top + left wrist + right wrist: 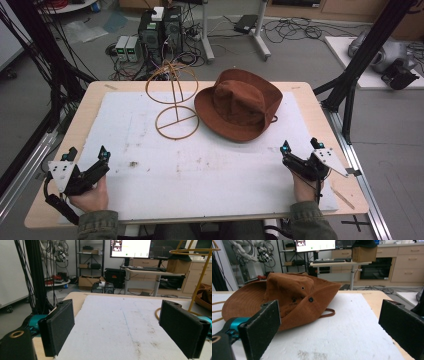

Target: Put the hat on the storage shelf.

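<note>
Left gripper (87, 159) and right gripper (300, 146) rest at the near table corners, jaws spread wide with nothing between them; beyond, the brown hat (239, 103) lies on the white mat (150, 160), just beside the wire stand (175, 102).

Left tongs (86, 156) agape, right tongs (300, 145) agape

The wide-brimmed fabric hat (239, 104), upper centre of the high view, is rust brown with dark round eyelets. Left of it, the thin wire hat stand (174, 102) is golden yellow. The foam sheet (210, 170) is white with brownish stains, on a pale wooden table (327, 131). Both grippers (87, 158) (301, 146) are black with turquoise parts and grey plates.
</note>
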Motion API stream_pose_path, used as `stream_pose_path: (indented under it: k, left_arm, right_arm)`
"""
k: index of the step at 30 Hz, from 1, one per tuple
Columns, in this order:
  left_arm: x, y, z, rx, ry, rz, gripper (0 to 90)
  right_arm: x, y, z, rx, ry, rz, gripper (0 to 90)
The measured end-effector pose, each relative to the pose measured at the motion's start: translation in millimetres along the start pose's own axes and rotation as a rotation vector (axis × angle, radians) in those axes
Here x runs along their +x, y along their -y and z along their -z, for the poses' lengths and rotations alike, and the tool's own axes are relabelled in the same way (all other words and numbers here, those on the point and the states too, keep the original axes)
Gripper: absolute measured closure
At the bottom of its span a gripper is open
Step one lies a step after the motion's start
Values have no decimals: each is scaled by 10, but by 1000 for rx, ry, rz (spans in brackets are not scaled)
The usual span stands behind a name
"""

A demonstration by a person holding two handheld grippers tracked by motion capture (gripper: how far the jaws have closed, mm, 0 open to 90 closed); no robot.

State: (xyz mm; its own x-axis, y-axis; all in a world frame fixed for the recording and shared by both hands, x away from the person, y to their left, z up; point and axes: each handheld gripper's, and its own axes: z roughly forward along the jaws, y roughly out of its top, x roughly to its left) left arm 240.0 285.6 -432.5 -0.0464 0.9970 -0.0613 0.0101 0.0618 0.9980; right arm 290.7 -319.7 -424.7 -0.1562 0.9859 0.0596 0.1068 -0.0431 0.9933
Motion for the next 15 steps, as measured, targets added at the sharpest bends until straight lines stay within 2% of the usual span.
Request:
stream_pose_path:
  k: [4, 5, 8, 9, 10, 11, 13, 15]
  left_arm:
    - [2, 1, 4, 1, 3, 3, 134]
    - [-4, -1, 9, 1, 6, 3, 134]
    - [-11, -1, 13, 3, 11, -4, 134]
    - [-15, 1, 13, 2, 12, -4, 134]
    - [-18, 1, 13, 3, 13, -3, 134]
    - [-19, 1, 14, 4, 15, -5, 134]
    - [-17, 2, 15, 8, 16, -8, 134]
    - [-12, 5, 16, 10, 18, -8, 134]
  right_arm:
    - [-8, -60, -71, -7, -26, -9, 32]
    - [-22, -142, -139, -7, -51, -9, 32]
    - [-37, -236, -212, 1, -62, -1, 32]
    - [-52, -343, -297, 6, -77, -8, 32]
    - [-52, -343, -297, 6, -77, -8, 32]
    - [-66, -460, -401, 18, -97, -9, 32]
    - [-69, -502, -446, 18, -107, -6, 32]
    - [-65, -629, -600, 41, -141, 8, 32]
